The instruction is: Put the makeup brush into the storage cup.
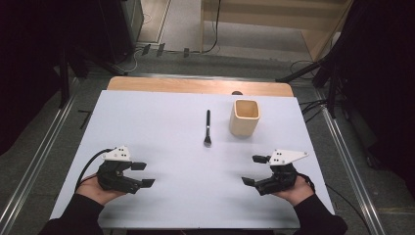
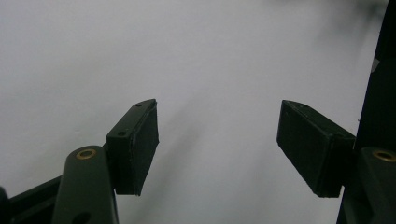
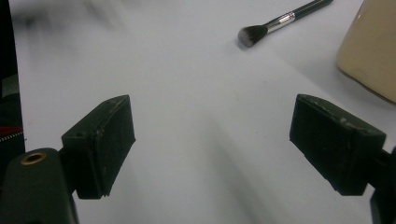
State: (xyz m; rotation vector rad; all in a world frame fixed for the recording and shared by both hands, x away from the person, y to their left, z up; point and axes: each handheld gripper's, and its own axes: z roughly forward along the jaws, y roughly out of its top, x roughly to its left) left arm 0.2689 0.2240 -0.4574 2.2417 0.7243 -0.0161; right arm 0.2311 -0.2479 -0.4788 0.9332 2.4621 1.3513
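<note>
The makeup brush (image 1: 207, 129) lies flat at the table's (image 1: 161, 122) far middle, bristles toward the near edge, just left of the upright beige cup (image 1: 243, 117), likely its holder, while the left gripper (image 1: 143, 174) and right gripper (image 1: 253, 170) rest near, jaws spread, empty.

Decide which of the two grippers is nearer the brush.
The right gripper: the brush lies nearer it than the left gripper.
</note>
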